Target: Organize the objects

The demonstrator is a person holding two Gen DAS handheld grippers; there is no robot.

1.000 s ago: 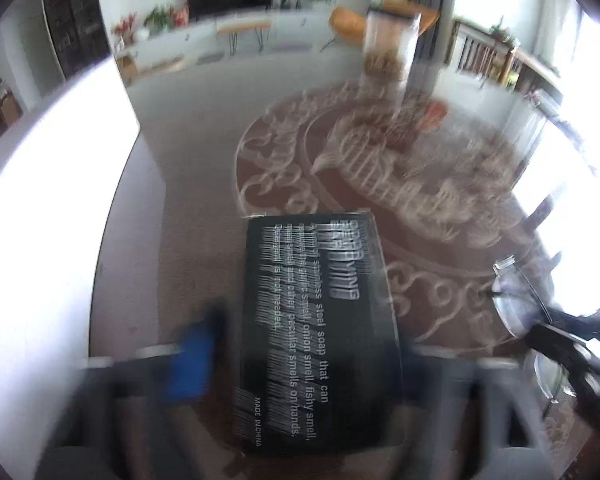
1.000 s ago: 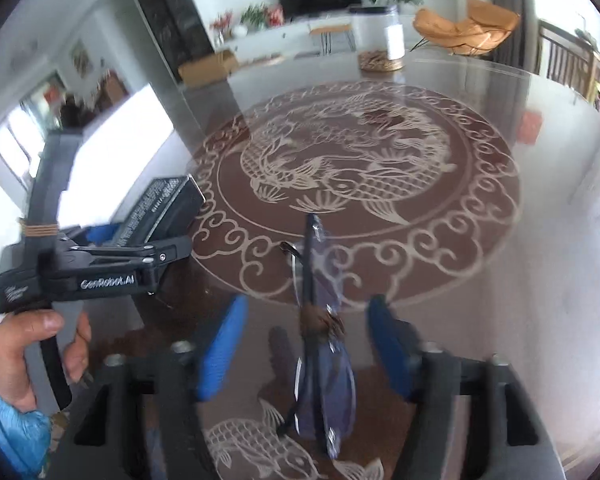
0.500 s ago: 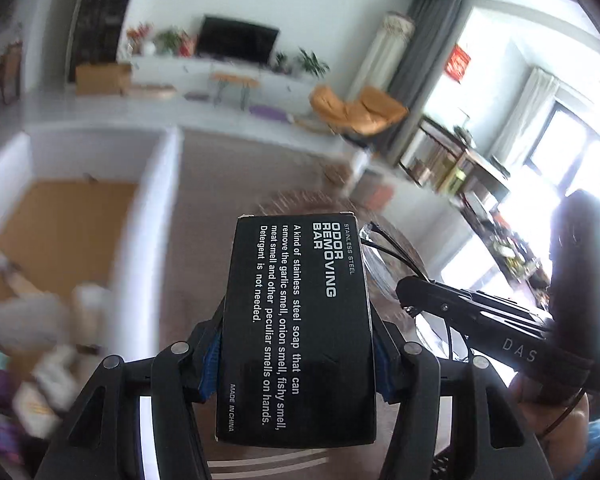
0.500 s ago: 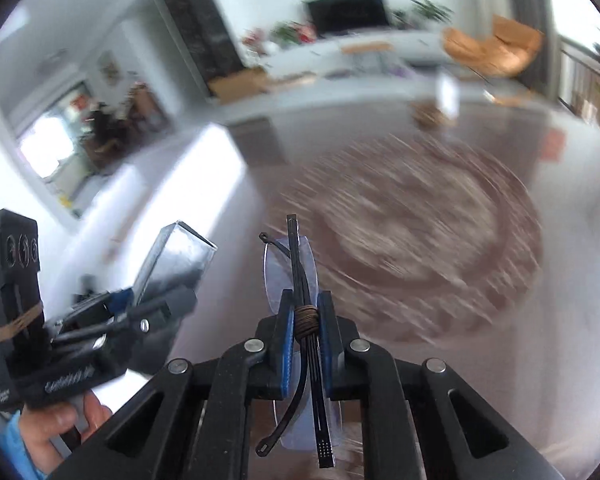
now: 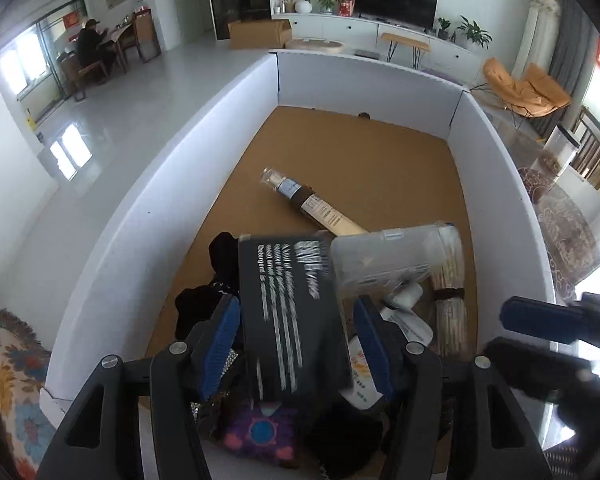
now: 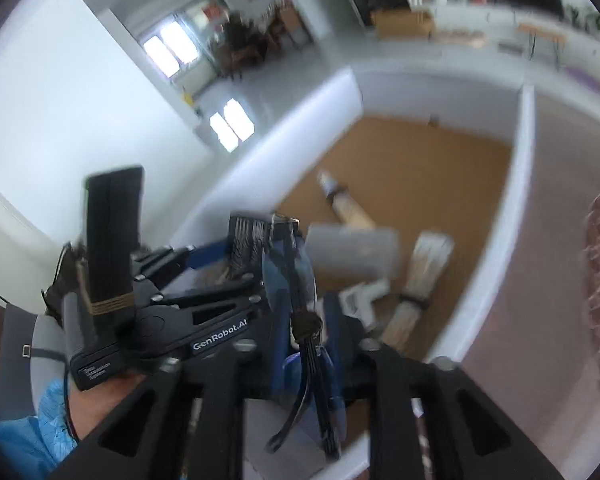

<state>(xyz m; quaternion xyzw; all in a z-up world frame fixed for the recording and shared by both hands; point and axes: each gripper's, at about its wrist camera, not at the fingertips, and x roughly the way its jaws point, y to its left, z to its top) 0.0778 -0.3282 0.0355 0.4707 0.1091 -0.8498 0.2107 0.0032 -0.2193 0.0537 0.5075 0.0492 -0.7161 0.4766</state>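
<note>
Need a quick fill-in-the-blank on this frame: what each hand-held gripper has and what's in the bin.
1. The black box sits between the fingers of the ____ hand-held gripper.
2. The right hand-held gripper is shut on folded ____.
3. The white-walled bin has a ____ floor.
4. The bundle of sticks is tied with a dark ____.

Missing words: left; glasses; brown; band

Home living rm: TV point(image 5: 396, 3), orange lounge chair point(image 5: 526, 87), houseplants point(image 5: 474, 34).
</note>
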